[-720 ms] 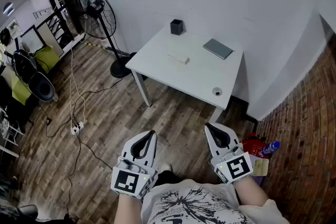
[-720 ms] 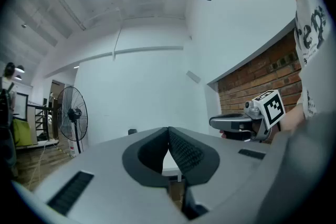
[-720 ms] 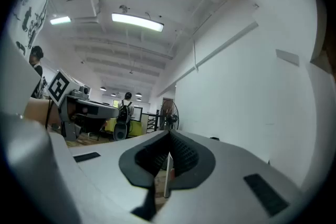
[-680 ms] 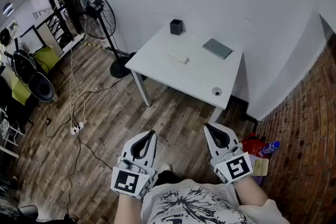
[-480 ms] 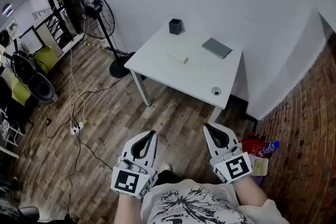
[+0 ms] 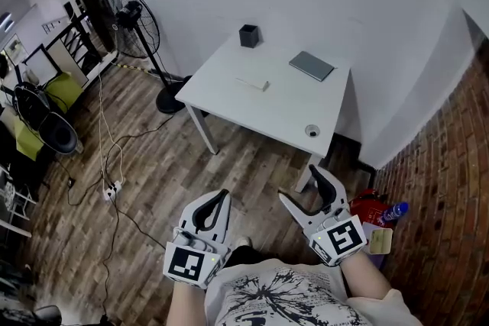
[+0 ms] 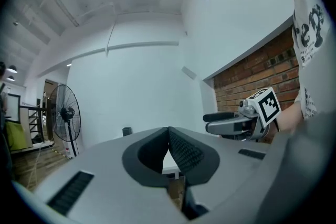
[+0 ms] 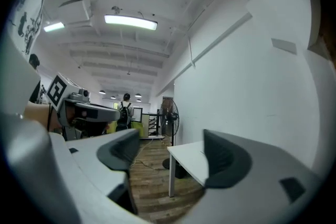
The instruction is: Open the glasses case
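Observation:
A white table (image 6: 283, 107) stands ahead by the wall. On it lie a flat grey case (image 6: 312, 66), a small pale oblong thing (image 6: 252, 83), a black cup (image 6: 248, 36) and a small round item (image 6: 311, 131). Both grippers are held level near my body, well short of the table. My left gripper (image 6: 220, 197) is shut with nothing in it, its pads meeting (image 7: 169, 140). My right gripper (image 6: 301, 185) is open, its jaws wide apart and empty (image 8: 170, 152), with the table's corner (image 8: 185, 156) showing between them.
A standing fan (image 6: 131, 17) is left of the table. Cables and a power strip (image 6: 112, 188) lie on the wood floor. A red bag and blue bottle (image 6: 386, 213) sit by the brick wall at the right. Chairs stand at the far left.
My right gripper's jaws, closed in the earlier frames, now stand apart. The left gripper has stayed shut and in place.

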